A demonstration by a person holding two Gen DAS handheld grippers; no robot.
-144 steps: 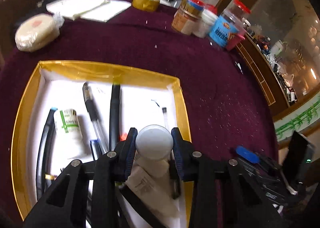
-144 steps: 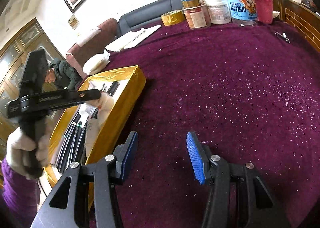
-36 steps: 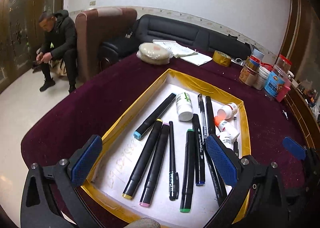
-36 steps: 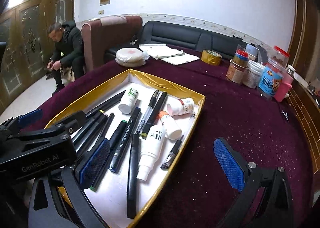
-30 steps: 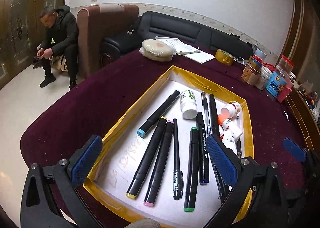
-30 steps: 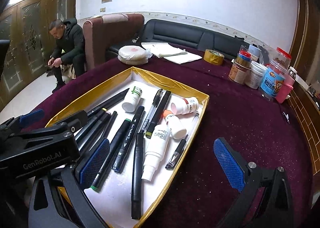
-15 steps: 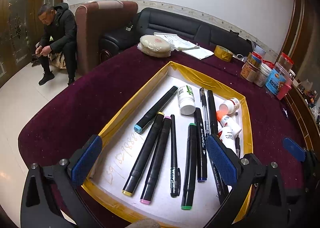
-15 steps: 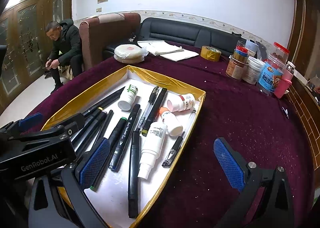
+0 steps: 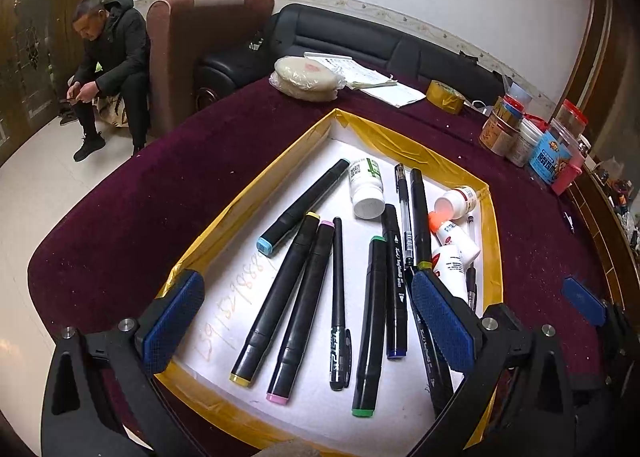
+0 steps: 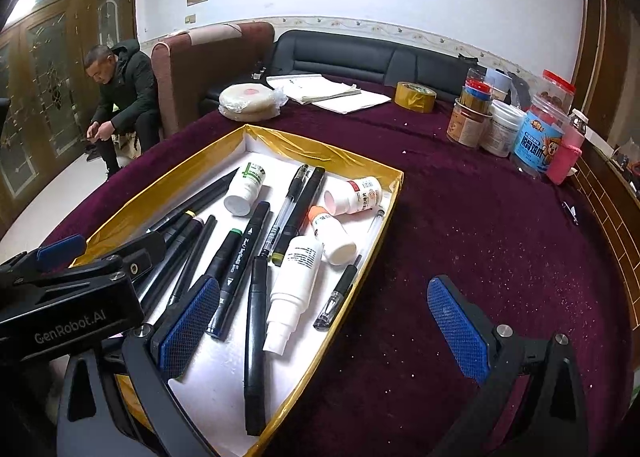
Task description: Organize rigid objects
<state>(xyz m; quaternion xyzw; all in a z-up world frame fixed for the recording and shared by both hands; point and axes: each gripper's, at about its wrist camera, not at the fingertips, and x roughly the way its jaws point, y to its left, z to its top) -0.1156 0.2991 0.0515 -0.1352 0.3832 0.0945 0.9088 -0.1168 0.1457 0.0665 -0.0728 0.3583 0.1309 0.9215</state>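
Note:
A gold-rimmed white tray (image 9: 404,139) (image 10: 320,155) lies on the maroon table. It holds several black markers (image 9: 308,299) (image 10: 236,257), pens (image 9: 403,213) and small white bottles (image 9: 366,187) (image 10: 294,279). My left gripper (image 9: 306,323) is open and empty, held above the tray's near end. My right gripper (image 10: 324,321) is open and empty, above the tray's right rim; its blue pad also shows in the left wrist view (image 9: 582,301). The left gripper body shows in the right wrist view (image 10: 68,297).
Jars and tubs (image 10: 500,125) stand at the table's far right. A tape roll (image 10: 415,97), papers (image 10: 332,93) and a wrapped round pack (image 10: 248,99) lie at the back. A sofa and an armchair stand behind; a man (image 10: 120,97) sits at left.
Both grippers stay open and empty. The views have shifted slightly; the tray and its contents have not moved. 4.8 s ago my left gripper held a white bottle over the tray.

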